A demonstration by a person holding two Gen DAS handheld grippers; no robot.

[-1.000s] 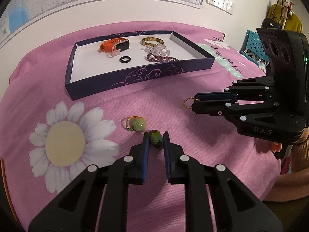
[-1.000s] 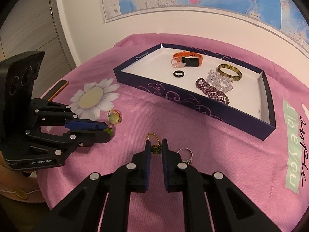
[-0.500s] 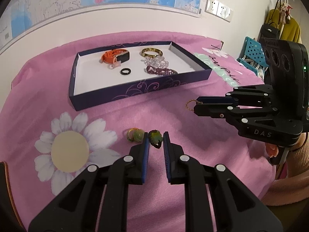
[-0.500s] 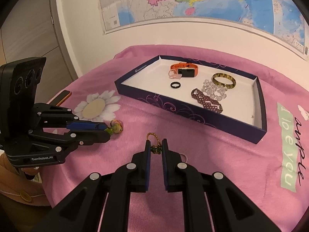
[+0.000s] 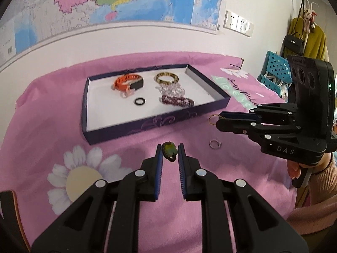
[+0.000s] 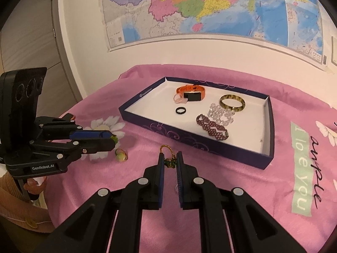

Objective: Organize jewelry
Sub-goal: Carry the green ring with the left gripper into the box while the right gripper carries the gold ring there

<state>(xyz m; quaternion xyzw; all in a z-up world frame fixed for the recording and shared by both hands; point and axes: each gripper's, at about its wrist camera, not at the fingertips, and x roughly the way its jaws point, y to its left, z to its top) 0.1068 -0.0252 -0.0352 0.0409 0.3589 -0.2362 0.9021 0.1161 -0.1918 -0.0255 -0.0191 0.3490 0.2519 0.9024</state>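
My left gripper (image 5: pixel 170 152) is shut on a green stone ornament (image 5: pixel 169 150) and holds it above the pink cloth; it also shows in the right wrist view (image 6: pixel 113 139). My right gripper (image 6: pixel 170 160) is shut on a gold chain with a green charm (image 6: pixel 167 154), lifted off the cloth; its gold loop (image 5: pixel 213 119) shows at the fingertips in the left wrist view. A navy tray (image 5: pixel 147 126) with a white floor holds an orange watch (image 5: pixel 128 82), a black ring (image 5: pixel 139 101), a gold bangle (image 5: pixel 167 77), a clear bead bracelet (image 5: pixel 171 89) and a maroon bead bracelet (image 5: pixel 177 101).
A silver ring (image 5: pixel 215 143) lies on the cloth near the tray's front right corner. A ring with a pale green bead (image 6: pixel 121 155) lies on the cloth below my left gripper. A map hangs on the wall behind. A blue chair (image 5: pixel 273 71) stands right.
Both grippers have risen from the cloth with their pieces and moved toward the tray. The pale green bead ring has stayed on the cloth and dropped out of the left wrist view.
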